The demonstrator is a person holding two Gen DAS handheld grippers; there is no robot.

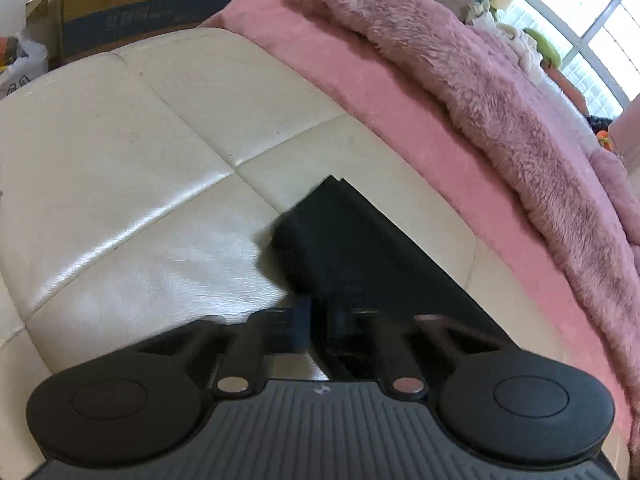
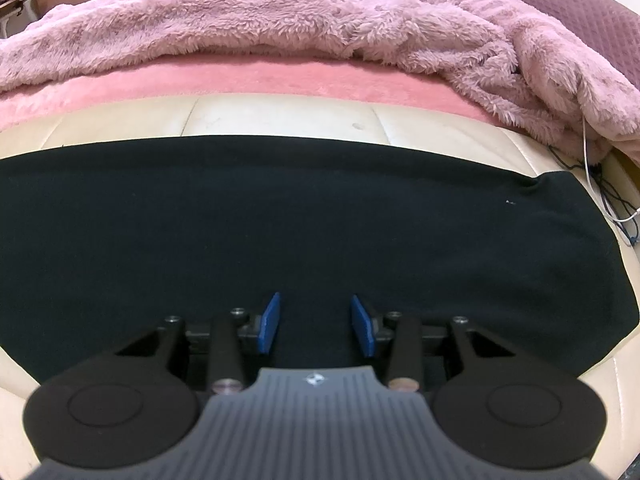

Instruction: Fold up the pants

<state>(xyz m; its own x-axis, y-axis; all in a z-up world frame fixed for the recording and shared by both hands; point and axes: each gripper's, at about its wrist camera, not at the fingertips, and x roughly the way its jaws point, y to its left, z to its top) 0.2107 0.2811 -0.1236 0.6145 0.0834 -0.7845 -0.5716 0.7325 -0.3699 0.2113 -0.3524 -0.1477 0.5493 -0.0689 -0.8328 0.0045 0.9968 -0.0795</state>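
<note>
The left gripper (image 1: 316, 320) is clamped on a lifted end of the black pants (image 2: 304, 224). The right gripper (image 2: 316, 326) hovers low over them, fingers apart. The pants lie lengthwise, left to right, on the cream leather bench (image 1: 120, 152).

cream leather cushion (image 1: 132, 168) is seen with stitched seams. pink sheet (image 1: 360, 92) is laid just behind it, fluffy mauve blanket (image 2: 248, 12) bunched on top. cardboard box (image 1: 136, 4) and plastic bag (image 1: 20, 68) are stacked far left. window (image 1: 600, 28) is seen far right. thin white cord (image 2: 592, 184) is draped at the blanket edge.
</note>
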